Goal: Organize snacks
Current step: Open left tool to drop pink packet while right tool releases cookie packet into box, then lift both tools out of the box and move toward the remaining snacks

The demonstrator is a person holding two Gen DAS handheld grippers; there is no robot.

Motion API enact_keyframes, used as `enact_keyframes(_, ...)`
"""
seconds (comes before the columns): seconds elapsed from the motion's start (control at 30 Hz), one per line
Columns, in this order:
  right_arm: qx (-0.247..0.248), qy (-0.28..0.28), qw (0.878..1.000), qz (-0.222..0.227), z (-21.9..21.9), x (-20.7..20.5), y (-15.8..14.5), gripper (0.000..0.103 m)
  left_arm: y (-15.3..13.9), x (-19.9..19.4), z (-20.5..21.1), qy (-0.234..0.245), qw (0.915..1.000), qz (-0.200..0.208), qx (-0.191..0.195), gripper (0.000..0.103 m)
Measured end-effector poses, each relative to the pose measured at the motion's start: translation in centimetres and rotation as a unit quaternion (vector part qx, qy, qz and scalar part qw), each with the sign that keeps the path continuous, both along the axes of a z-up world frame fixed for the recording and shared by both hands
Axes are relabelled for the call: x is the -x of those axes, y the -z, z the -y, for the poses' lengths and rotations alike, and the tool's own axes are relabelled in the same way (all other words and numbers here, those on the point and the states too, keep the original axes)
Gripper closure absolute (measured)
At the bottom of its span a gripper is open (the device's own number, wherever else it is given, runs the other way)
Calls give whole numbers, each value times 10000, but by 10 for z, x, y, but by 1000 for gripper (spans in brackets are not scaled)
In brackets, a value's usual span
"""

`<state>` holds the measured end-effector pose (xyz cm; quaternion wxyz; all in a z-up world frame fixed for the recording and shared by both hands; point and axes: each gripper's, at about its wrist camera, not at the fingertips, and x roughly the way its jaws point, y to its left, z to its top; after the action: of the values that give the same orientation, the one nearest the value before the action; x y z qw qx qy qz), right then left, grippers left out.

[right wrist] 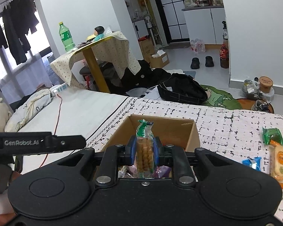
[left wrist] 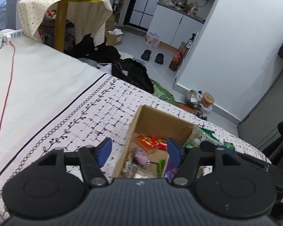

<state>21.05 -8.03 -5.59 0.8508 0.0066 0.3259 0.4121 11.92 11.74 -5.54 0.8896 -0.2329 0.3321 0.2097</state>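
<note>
Holding a clear, green-topped packet of golden puffed snacks pinched upright between its blue pads, the right gripper hovers over the open brown cardboard box on the patterned bedspread. The left gripper stands wide and empty above the box's wrapped snacks. This looks like the dropping-in step; next, lower and release. Three packets still lie beside the box.

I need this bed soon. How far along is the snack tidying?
Done: several snacks lie in the cardboard box. In hand: the right gripper clamps a green-topped snack pack over it; the left gripper is open, empty. Left: three packets on the blanket.
</note>
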Motion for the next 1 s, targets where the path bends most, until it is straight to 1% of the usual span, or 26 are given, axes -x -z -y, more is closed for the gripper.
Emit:
enact_keyframes(0.07,25,-19,10000,12,-6,-1,1,84,0,3,-5,-98,9999,-68,-4,33)
enact_keyframes(0.23,57,-34,10000,2,-18,-4,3,84,0,12,-17,-319,9992,-251,-60,30)
enact_keyframes(0.33,-94,-73,9999,-44,-22,-6,2,82,-1,17,-22,-375,9987,-331,-95,28)
enact_keyframes(0.37,-167,-71,9998,-15,-23,-6,2,78,-1,18,-23,-400,9985,-355,-103,27)
enact_keyframes(0.4,-198,-40,9998,10,-22,-6,1,66,-1,18,-23,-420,9983,-381,-117,26)
enact_keyframes(0.43,-182,48,9998,16,-20,-5,0,57,-1,19,-23,-430,9981,-411,-145,24)
enact_keyframes(0.47,-208,120,9997,44,-17,-5,-1,42,-1,19,-23,-438,9979,-439,-185,22)
enact_keyframes(0.5,-241,180,9995,100,-13,-4,-3,33,-1,20,-22,-458,9975,-467,-264,21)
enact_keyframes(0.53,-243,232,9993,149,-7,-3,-5,30,0,19,-21,-465,9973,-476,-309,19)
enact_keyframes(0.6,-234,340,9990,147,1,-5,-7,19,1,19,-20,-483,9972,-481,-307,16)
enact_keyframes(0.7,-234,501,9984,150,14,-7,-10,10,2,17,-15,-459,9970,-493,-375,11)
enact_keyframes(0.83,-208,643,9976,116,29,-10,-11,6,-1,13,-7,-368,9969,-459,-523,1)
enact_keyframes(0.87,-239,642,9976,79,31,-11,-12,5,-3,13,-4,-352,9967,-450,-569,0)
enact_keyframes(0.97,-333,593,9977,20,44,-10,-14,0,-5,10,1,-265,9973,-406,-546,0)
enact_keyframes(1.0,-351,585,9977,30,47,-10,-16,0,-6,9,3,-233,9974,-388,-557,0)
